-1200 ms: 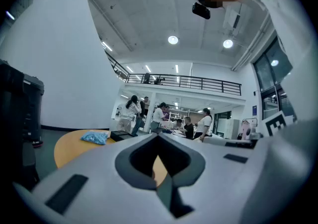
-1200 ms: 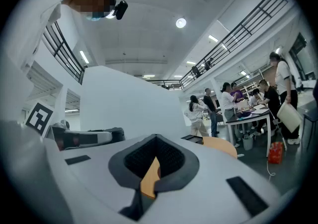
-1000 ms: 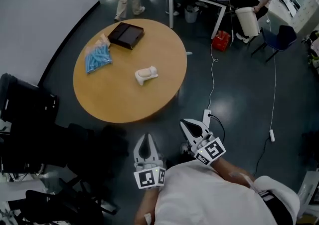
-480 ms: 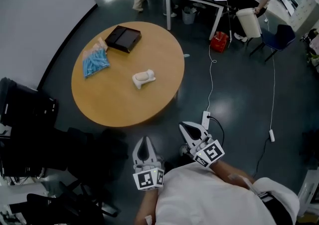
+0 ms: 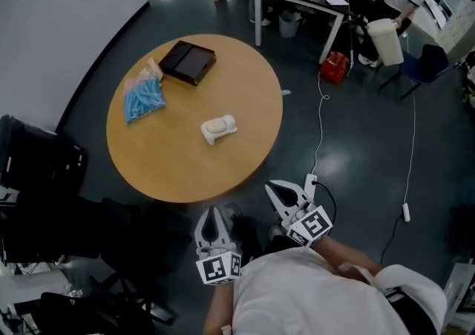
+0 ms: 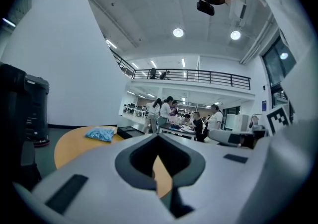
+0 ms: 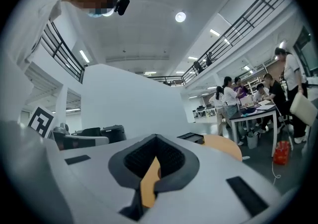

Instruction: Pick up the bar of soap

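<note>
The bar of soap (image 5: 216, 125), tan and seated in a white soap dish (image 5: 228, 131), is shown near the middle of the round wooden table (image 5: 178, 159), its long axis running roughly across the head view with a slight tilt. It is found almost straight ahead of the left gripper (image 5: 214, 212) and ahead-left of the right gripper (image 5: 274, 187); both are held off the table's near edge, well apart from it, neither clearly nearer. Both grippers are seen with jaws pressed together on nothing.

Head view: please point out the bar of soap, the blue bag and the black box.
bar of soap (image 5: 215, 126), head view, its beige top.
blue bag (image 5: 142, 99), head view, its middle.
black box (image 5: 187, 62), head view, its lid.
</note>
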Available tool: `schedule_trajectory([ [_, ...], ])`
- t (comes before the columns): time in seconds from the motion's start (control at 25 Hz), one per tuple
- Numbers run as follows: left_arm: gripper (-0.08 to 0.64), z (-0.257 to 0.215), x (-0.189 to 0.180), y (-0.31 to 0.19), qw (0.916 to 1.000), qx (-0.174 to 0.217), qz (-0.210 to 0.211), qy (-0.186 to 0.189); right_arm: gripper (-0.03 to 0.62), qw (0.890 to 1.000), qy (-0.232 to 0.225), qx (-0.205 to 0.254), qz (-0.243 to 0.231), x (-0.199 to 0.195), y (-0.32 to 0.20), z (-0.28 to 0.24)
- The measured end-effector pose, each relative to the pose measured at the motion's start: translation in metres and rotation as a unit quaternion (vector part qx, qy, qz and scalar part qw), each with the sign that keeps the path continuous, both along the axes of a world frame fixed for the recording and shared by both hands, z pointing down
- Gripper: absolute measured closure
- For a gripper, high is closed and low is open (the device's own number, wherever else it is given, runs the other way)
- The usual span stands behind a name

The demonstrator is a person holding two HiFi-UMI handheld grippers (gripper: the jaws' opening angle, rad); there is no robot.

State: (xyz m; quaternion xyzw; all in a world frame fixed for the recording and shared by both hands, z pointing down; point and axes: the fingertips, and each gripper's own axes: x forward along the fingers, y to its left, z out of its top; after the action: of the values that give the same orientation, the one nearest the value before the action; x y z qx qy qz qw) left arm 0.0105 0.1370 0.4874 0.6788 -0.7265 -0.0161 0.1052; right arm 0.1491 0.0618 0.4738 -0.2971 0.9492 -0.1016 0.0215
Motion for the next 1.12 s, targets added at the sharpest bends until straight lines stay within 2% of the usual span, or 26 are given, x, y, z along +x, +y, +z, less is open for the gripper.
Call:
schedule_trajectory([
  [0.28, 0.554, 0.003, -0.072, -0.103, 0.9994, 0.013, 0.030, 0.006, 0.580, 1.000, 0.002, 0.015, 0.008, -0.077, -0.088, 0.005],
  [0.48, 0.554, -0.004, -0.107, -0.152, 0.9985, 0.015, 0.052, 0.010, 0.580, 0.999, 0.033, 0.028, 0.003, -0.119, -0.139, 0.012],
  [0.64, 0.554, 0.005, -0.125, -0.174, 0.9986, 0.006, 0.049, 0.021, 0.580, 0.995, 0.090, 0.036, -0.036, -0.144, -0.170, 0.036],
  [0.76, 0.554, 0.011, -0.135, -0.190, 0.9989, 0.001, 0.042, 0.021, 0.580, 0.985, 0.141, 0.037, -0.093, -0.163, -0.187, 0.062],
  [0.84, 0.554, 0.015, -0.138, -0.198, 0.9989, -0.002, 0.038, 0.027, 0.580, 0.972, 0.180, 0.036, -0.148, -0.174, -0.194, 0.085],
  [0.88, 0.554, 0.017, -0.140, -0.201, 0.9989, -0.004, 0.038, 0.028, 0.580, 0.962, 0.205, 0.038, -0.179, -0.179, -0.197, 0.098],
  [1.04, 0.554, 0.030, -0.146, -0.214, 0.9989, -0.017, 0.032, 0.029, 0.580, 0.907, 0.312, 0.069, -0.275, -0.200, -0.215, 0.154],
  [1.12, 0.554, 0.035, -0.146, -0.219, 0.9988, -0.024, 0.030, 0.031, 0.567, 0.875, 0.356, 0.075, -0.319, -0.208, -0.222, 0.179],
])
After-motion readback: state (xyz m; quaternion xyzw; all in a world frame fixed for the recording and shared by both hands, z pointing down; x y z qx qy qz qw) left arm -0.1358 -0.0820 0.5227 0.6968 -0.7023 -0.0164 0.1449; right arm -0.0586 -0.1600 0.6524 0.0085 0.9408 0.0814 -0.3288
